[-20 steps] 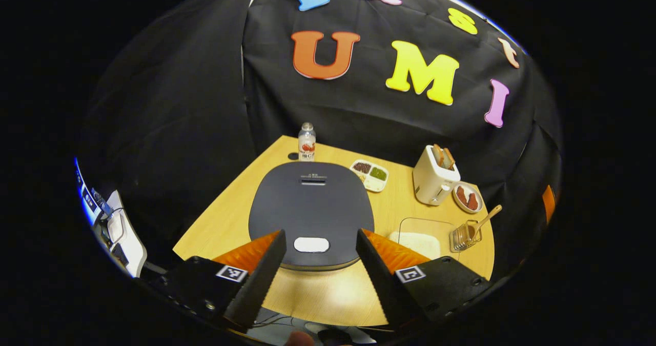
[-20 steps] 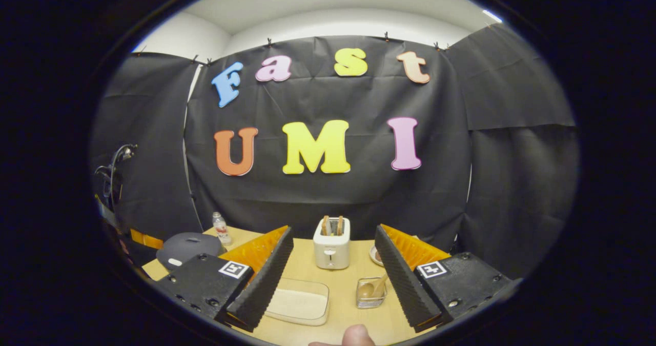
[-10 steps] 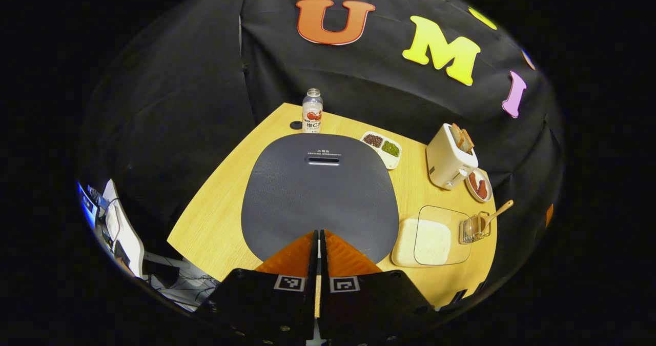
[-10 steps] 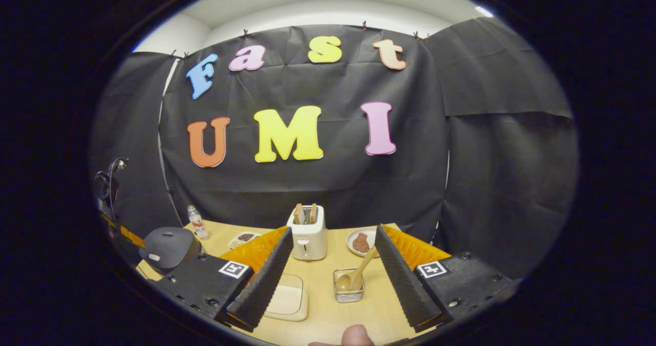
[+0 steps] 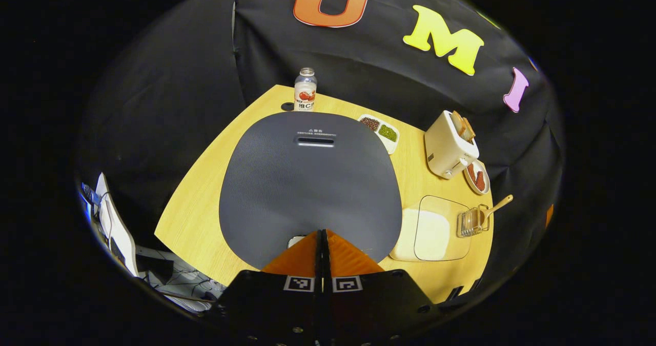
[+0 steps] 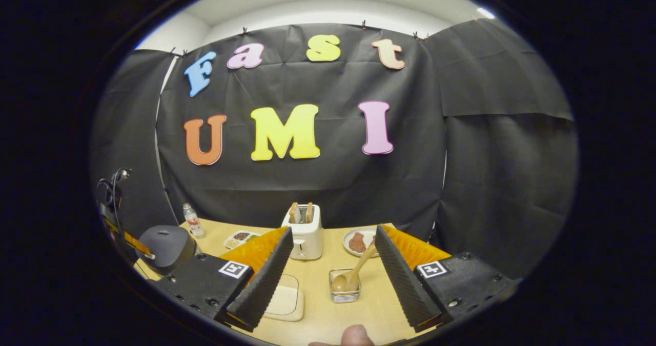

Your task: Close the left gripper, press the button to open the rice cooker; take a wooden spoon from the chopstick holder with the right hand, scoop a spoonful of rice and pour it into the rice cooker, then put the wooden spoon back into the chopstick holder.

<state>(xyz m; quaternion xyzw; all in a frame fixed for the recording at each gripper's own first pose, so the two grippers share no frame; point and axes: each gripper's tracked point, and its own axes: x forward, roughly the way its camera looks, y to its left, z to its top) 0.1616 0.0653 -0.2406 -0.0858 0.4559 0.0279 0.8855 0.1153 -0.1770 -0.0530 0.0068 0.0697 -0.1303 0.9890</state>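
- Left gripper view: the left tool point(image 5: 322, 238) has its two fingers pressed flat together with nothing between them; its tip sits over the near edge of the rice cooker point(image 5: 310, 182), right where a sliver of the pale button point(image 5: 294, 241) peeks out beside it
- The rice cooker's lid is down; it looks a hard, smooth, heavy appliance that should stay put under a push; the button is likely a stiff spring catch, best pressed straight down with the closed tip so it does not skid off the slick lid
- The cooker fills the left half of the tabletop point(image 5: 205, 202); the lid will probably swing up toward the back edge, where a bottle point(image 5: 305, 89) stands just behind it and a divided dish point(image 5: 379, 130) lies just beside it; room there looks tight
- At the right edge a clear tray of rice point(image 5: 435, 228) lies beside the wire holder point(image 5: 469, 222) with the wooden spoon point(image 5: 496, 206) sticking out; a toaster point(image 5: 450, 143) and a small plate point(image 5: 476, 178) sit behind them
- Right gripper view: the right tool point(image 6: 333, 269) is spread wide and holds nothing, above the near edge of the tabletop point(image 6: 328, 315) and pointed at the holder point(image 6: 344, 287)
- The wooden spoon point(image 6: 353, 274) leans up and back toward the small plate point(image 6: 359, 241); it should be light, stiff and not slippery; the bare upper handle is the place to grip; lifting up and back looks free, the toaster point(image 6: 305, 228) well apart to the left
- The rice tray point(image 6: 285, 301) lies just left of the holder, partly behind a finger; the rice cooker point(image 6: 166, 246) is at the far left edge; loose grains will spill if the spoon tips
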